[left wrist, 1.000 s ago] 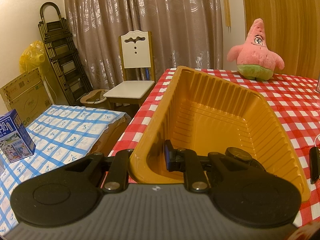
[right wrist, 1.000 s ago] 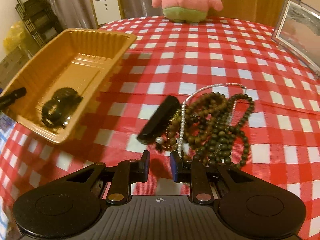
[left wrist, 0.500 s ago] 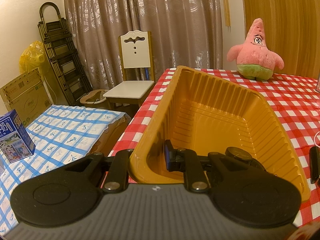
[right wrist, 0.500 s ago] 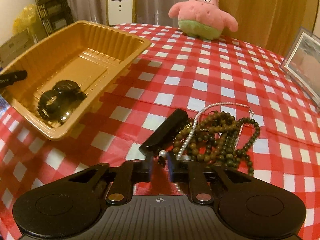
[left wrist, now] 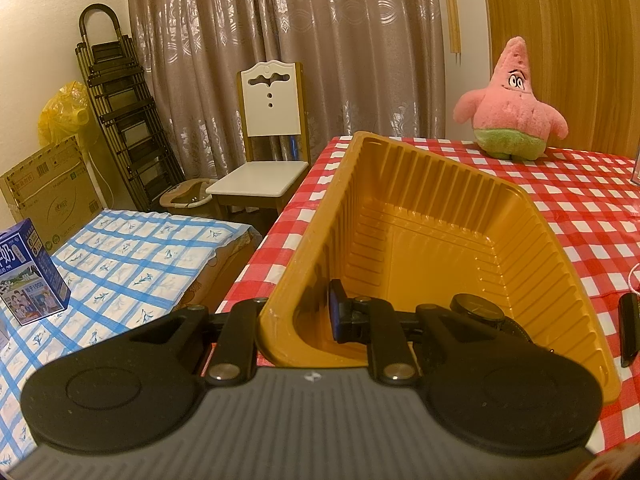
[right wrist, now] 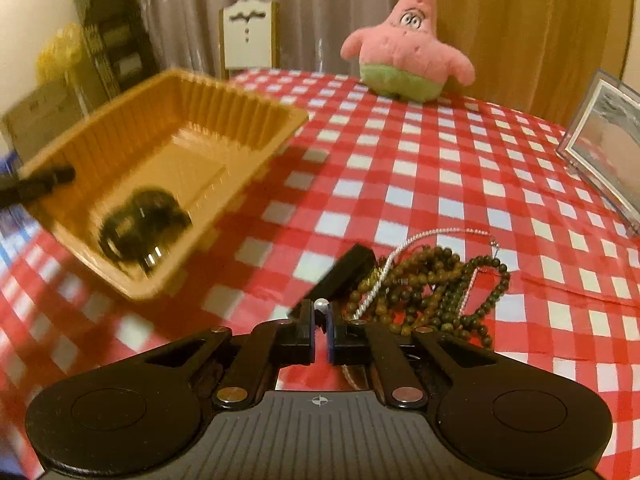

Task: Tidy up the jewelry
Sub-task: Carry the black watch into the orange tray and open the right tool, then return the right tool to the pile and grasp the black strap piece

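One tray (right wrist: 248,108), one watch (right wrist: 140,220), one plush star (right wrist: 404,60), one chair (left wrist: 272,136), one picture frame (right wrist: 604,144).

Red-and-white checks on the tablecloth (right wrist: 440,168), amber-gold tray (right wrist: 224,108) at ten o'clock, pink-and-green plush (right wrist: 404,60) at twelve, olive-brown beads (right wrist: 436,284), blue-and-white grid cloth (left wrist: 132,256).

Left gripper (left wrist: 298,318): matte black linkage arms, 2 round discs, ribbed grey body, silver pivot screws, small crosshair mark. Right gripper (right wrist: 319,334): same build, blue-edged finger pads (right wrist: 330,336).
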Tool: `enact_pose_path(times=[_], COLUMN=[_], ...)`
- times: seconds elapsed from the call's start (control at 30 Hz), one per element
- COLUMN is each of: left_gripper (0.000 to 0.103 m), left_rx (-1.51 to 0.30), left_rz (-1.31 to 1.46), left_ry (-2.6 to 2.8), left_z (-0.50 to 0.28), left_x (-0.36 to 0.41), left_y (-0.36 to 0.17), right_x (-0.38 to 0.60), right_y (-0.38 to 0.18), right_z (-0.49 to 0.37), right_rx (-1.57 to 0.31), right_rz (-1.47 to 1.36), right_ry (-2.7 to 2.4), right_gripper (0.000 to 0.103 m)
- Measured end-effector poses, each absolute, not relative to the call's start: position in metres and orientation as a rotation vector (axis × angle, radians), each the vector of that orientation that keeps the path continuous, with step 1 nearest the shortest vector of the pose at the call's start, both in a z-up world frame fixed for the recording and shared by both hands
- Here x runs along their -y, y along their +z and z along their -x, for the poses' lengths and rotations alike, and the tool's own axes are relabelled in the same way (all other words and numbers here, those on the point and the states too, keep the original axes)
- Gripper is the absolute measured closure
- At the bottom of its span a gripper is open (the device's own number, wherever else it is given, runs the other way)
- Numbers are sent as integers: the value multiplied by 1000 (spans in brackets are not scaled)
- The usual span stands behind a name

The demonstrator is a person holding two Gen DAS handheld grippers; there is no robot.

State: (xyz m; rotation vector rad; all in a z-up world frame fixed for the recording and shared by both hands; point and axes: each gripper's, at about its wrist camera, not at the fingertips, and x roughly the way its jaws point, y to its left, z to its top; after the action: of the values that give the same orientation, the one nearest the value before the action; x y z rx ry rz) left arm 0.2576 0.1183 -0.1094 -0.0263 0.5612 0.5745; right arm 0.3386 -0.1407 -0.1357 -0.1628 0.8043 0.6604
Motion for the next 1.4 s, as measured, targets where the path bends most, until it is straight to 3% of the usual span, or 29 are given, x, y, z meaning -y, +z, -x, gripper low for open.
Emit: enact_pose_path(times=[0.43, 1.0, 1.1, 1.4], left_gripper=[86, 86, 86, 86], left_rx=[-561, -561, -561, -561], left_rz=[25, 24, 23, 24], left_ry=[574, 573, 573, 574], left_z=[-258, -259, -259, -260], left_x=[-118, -117, -118, -117], left_y=[-109, -109, -109, -109], right_x=[91, -4, -3, 70], right_y=[-95, -136, -134, -106], right_z=[-347, -343, -343, -348], right_rx=[-807, -829, -822, -798], right_rz=[-102, -37, -29, -136], right_ry=[910, 1093, 1070, 926], right_gripper=[98, 98, 94, 69])
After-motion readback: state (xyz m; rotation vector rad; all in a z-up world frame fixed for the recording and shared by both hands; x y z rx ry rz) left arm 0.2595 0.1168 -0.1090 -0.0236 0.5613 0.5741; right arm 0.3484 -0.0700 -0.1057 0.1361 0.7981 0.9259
